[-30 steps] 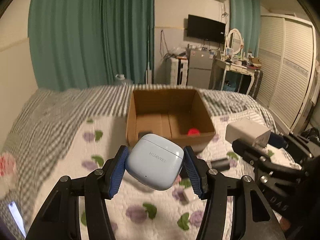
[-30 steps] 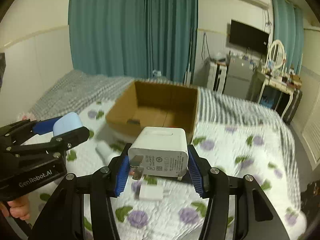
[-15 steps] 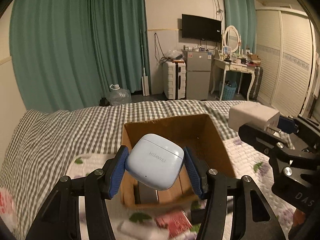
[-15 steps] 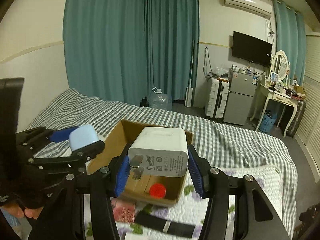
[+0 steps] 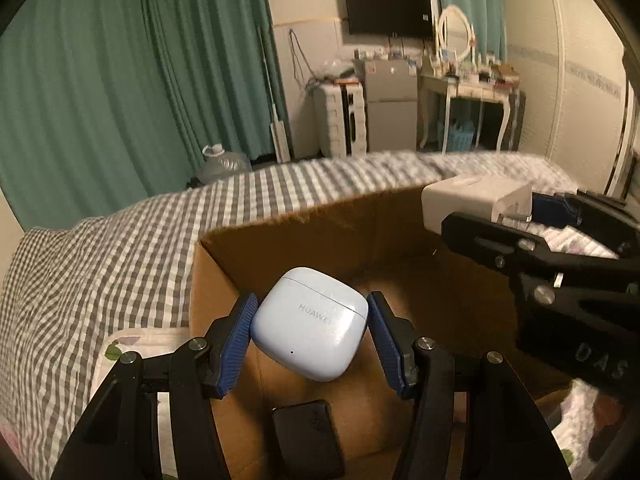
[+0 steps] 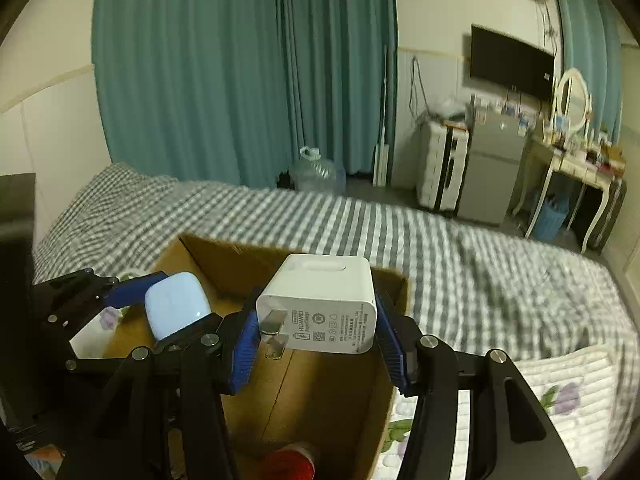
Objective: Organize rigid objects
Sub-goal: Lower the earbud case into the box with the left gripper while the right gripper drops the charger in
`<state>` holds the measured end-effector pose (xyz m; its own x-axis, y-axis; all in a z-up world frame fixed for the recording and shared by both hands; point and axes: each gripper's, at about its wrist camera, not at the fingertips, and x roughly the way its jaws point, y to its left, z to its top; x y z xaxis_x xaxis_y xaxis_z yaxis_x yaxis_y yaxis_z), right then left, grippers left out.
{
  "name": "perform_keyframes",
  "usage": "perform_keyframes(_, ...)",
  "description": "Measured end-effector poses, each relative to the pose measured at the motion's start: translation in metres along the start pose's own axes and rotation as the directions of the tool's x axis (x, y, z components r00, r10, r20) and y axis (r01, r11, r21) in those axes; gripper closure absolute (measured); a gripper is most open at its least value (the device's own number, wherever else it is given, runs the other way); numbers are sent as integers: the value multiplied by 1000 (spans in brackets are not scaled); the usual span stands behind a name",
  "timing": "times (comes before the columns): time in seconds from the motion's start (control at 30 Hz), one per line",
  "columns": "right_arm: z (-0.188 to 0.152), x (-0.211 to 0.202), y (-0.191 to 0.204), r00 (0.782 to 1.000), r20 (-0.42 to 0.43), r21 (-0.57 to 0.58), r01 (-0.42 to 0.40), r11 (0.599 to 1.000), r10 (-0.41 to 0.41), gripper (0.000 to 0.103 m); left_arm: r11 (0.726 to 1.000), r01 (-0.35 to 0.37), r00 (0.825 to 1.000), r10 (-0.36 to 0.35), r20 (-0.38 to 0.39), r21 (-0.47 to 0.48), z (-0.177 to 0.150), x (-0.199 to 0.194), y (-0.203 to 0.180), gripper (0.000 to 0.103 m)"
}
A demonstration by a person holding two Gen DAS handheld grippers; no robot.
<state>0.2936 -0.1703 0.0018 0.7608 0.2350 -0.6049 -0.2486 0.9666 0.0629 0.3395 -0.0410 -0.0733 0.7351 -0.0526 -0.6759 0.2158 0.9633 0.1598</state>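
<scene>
- The left claw (image 5: 310, 334) is clenched on a pale-blue earbud case (image 5: 310, 326), held above the open cardboard box (image 5: 320, 232), over its left half.
- The right claw (image 6: 316, 334) grips a white charger block (image 6: 320, 304) by its sides, prongs facing the camera, above the box's right half.
- Already in the box: a dark flat gadget (image 5: 310, 436) on the floor below the case, and a red round item (image 6: 288, 464) near the front wall.
- By my reading, both pieces are ready to drop; lowering and releasing is what is left. Whether more items wait outside the box is unclear.
- The case is a smooth, glossy, rounded pebble; the charger is a matte, hard-edged cube with printed text and metal prongs.
- The box is plain brown corrugated card, resting on a bed (image 6: 440, 248) with a grey-checked cover and a floral quilt.
</scene>
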Motion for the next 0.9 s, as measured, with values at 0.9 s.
perform_keyframes(0.9, -1, -183, -3, 985, 155, 46, 62, 997, -68, 21, 997, 12, 989, -1, 145, -73, -8, -164, 9, 38)
